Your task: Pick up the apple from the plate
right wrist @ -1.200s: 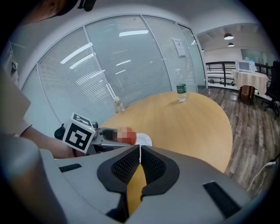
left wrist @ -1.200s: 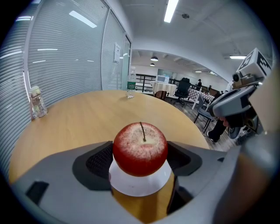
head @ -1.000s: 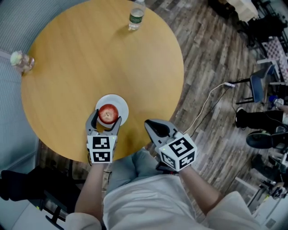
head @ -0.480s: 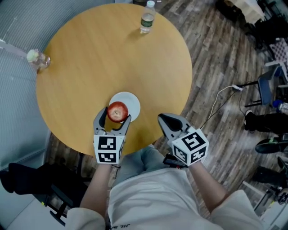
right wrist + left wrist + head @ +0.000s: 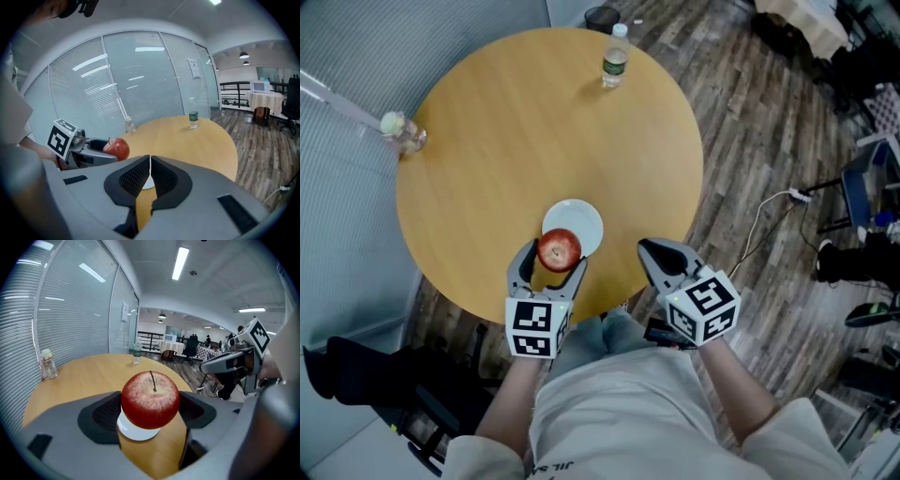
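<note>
Head view looks steeply down on a round wooden counter [image 5: 506, 122], with a small clear jar [image 5: 401, 131] at its far left edge. At the near edge, slightly left of centre, the left gripper [image 5: 551, 264] is clamped on the red apple [image 5: 559, 250], one pad pressing each flank. In the left gripper view the fruit [image 5: 150, 399] sits stem-up between the jaws, and the white plate [image 5: 137, 432] shows under and beyond it, so it looks raised clear of the plate, though a light touch cannot be ruled out. The plate [image 5: 581, 220] lies just beyond the apple, and a water bottle [image 5: 617, 56] stands well away at the far edge. To the right, the right gripper [image 5: 652, 251] hangs over the counter's near right rim, its jaws together on nothing. The lift seems nearly done. To finish it well, the grip should bear on the widest part of the apple and be firm enough that the smooth, round skin cannot roll or slip, but not so hard as to bruise it. A straight upward move with the stem kept vertical would suit, and the right gripper should stay aside.
</note>
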